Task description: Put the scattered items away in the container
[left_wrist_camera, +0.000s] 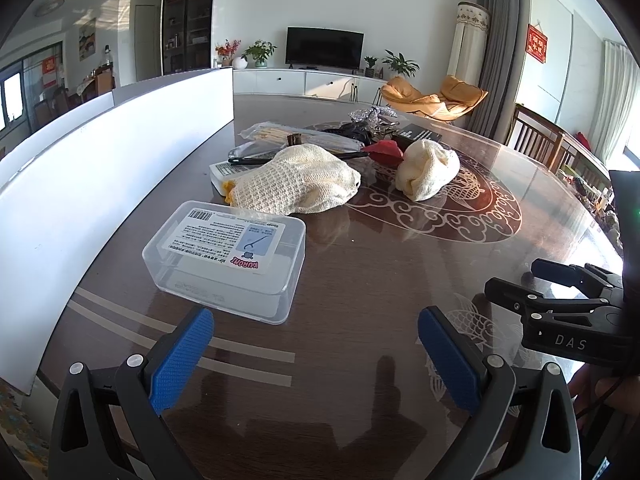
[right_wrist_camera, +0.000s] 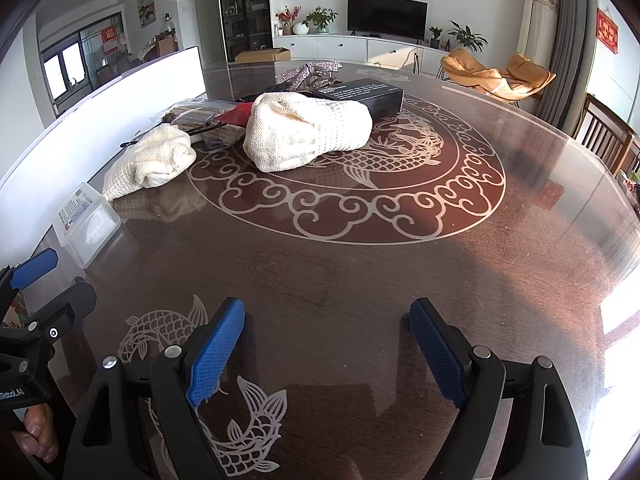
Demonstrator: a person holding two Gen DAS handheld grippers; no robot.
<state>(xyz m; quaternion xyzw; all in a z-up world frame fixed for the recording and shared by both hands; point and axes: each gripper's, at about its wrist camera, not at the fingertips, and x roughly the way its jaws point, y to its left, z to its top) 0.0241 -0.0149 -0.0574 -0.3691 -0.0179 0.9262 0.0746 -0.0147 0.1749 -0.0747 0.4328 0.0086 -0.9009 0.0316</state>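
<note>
A clear plastic box [left_wrist_camera: 224, 258] with a printed label lies on the dark table just ahead of my open, empty left gripper [left_wrist_camera: 316, 354]; it also shows at the left of the right wrist view [right_wrist_camera: 86, 222]. Behind it lie a cream knitted glove [left_wrist_camera: 296, 186], a second cream bundle [left_wrist_camera: 428, 174], a red tool with a black handle [left_wrist_camera: 384, 152], a packet of sticks [left_wrist_camera: 296, 138] and a black box [right_wrist_camera: 364, 94]. My right gripper [right_wrist_camera: 326, 354] is open and empty over bare table. A tall white container wall [left_wrist_camera: 100, 176] runs along the left.
The table [right_wrist_camera: 400, 272] is dark wood under glass with dragon and fish patterns. A crumpled silver wrapper [right_wrist_camera: 310, 72] lies at the far end. Wooden chairs [left_wrist_camera: 536, 136] stand at the right edge. The right gripper's body shows at the right of the left wrist view [left_wrist_camera: 560, 304].
</note>
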